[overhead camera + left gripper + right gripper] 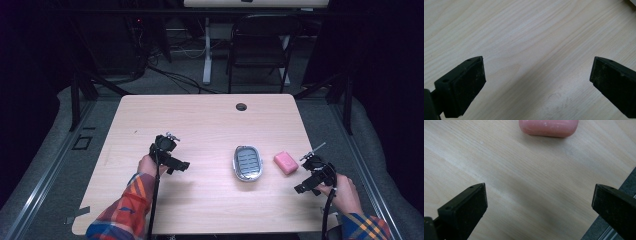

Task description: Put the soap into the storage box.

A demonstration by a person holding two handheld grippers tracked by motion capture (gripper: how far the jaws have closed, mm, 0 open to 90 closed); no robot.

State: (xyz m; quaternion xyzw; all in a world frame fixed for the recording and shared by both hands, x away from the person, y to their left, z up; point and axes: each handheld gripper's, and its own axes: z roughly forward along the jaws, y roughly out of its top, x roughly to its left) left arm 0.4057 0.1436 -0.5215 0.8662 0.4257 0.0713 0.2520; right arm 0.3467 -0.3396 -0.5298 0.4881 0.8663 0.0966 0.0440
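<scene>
Two hand-held black grippers hover over a pale wooden desk, jaws spread and empty on both. The right gripper sits near the desk's right edge, just short of a pink rounded soap bar beside a clear oval ribbed soap dish; the left gripper waits over bare wood. Judged the likely step, grasping the soap calls for centring the jaws across its narrow sides, closing gently against slipping.

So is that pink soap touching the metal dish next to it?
Apart. The high view shows a strip of bare table between the soap and the dish.
</scene>
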